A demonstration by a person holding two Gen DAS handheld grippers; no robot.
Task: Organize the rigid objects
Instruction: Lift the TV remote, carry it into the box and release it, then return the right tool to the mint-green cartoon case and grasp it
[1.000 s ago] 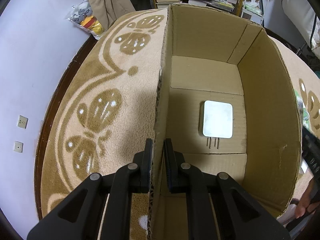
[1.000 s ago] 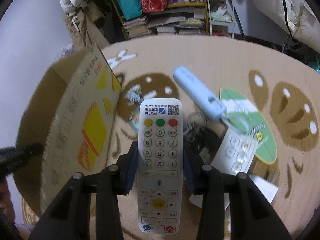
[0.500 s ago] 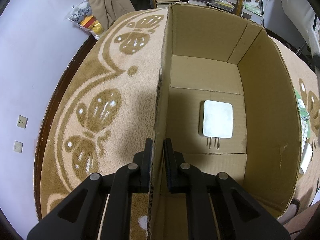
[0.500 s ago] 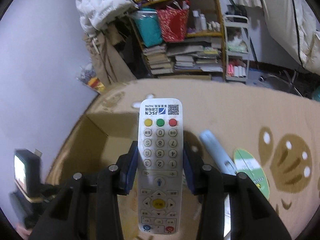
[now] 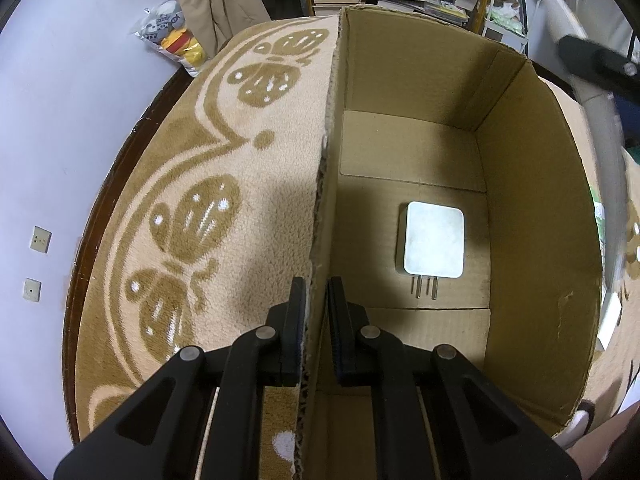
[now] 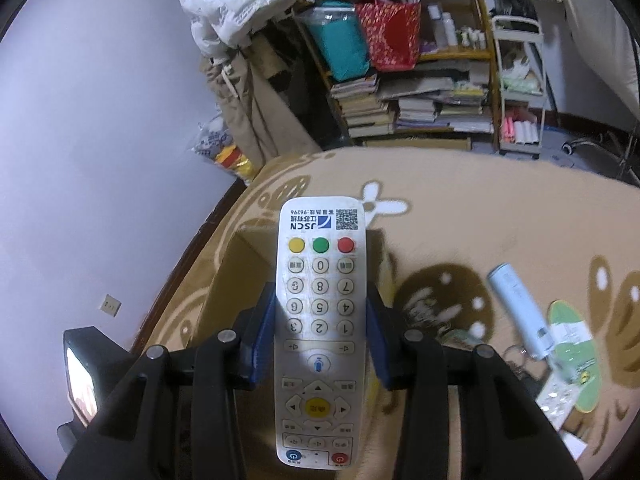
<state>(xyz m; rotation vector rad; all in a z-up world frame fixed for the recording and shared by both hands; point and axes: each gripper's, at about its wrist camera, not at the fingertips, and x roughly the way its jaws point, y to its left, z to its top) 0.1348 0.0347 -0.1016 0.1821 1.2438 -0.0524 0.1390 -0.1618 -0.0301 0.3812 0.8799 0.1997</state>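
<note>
Since a second ago the right gripper (image 6: 320,316) has swung the white remote (image 6: 319,320), clamped between its jaws, up from the rug and over the cardboard box (image 5: 536,240). The left gripper (image 5: 316,304) stays pinched on the box wall. One white charger (image 5: 434,240) lies inside; the blue device (image 6: 518,310) and other clutter remain on the rug (image 6: 460,208).

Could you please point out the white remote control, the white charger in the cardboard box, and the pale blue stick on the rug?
white remote control (image 6: 320,304): right wrist view, number keypad.
white charger (image 5: 434,240): left wrist view, flat top face.
pale blue stick (image 6: 516,304): right wrist view, middle of its body.
</note>
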